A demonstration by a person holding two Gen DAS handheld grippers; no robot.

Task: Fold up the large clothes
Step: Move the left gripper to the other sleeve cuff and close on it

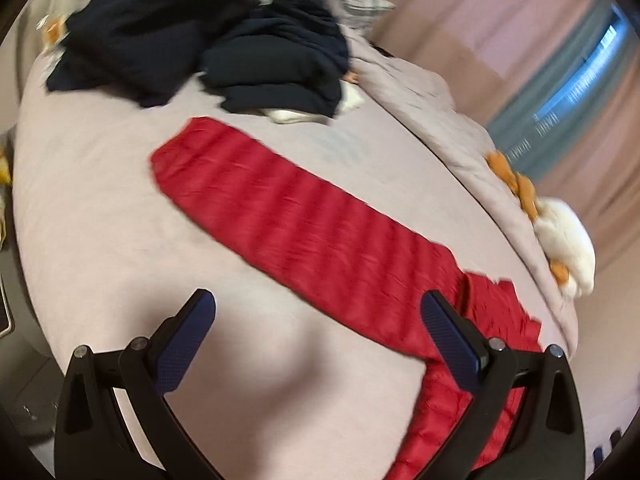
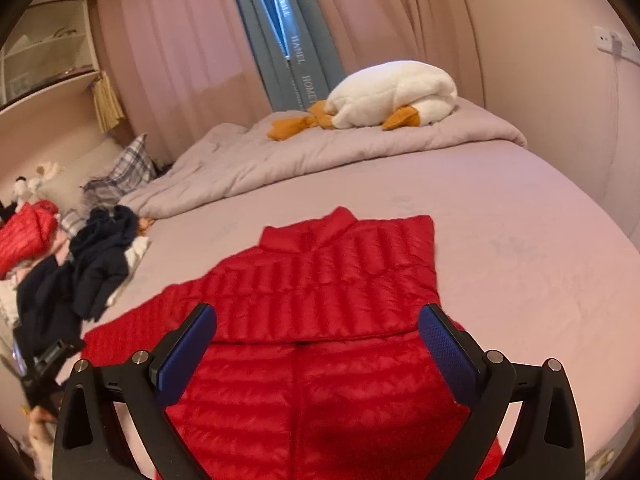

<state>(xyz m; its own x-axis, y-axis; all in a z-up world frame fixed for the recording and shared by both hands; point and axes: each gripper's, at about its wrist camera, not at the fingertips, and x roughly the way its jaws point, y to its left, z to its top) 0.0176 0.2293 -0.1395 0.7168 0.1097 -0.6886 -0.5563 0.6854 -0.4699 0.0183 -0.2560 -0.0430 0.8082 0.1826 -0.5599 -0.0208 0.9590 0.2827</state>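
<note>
Both hand-held grippers, left (image 1: 318, 336) and right (image 2: 318, 344), gape empty above the blurred red jacket (image 2: 320, 280).

Bed (image 2: 520, 240): covered with a pale lilac sheet. A rumpled duvet (image 2: 320, 152) of the same colour lies along its far side. Behind the bed hang pink curtains (image 2: 180, 60), with a blue-grey curtain (image 2: 308, 56) at a daylit gap. Left of the bed: a wall shelf (image 2: 44, 80).
</note>
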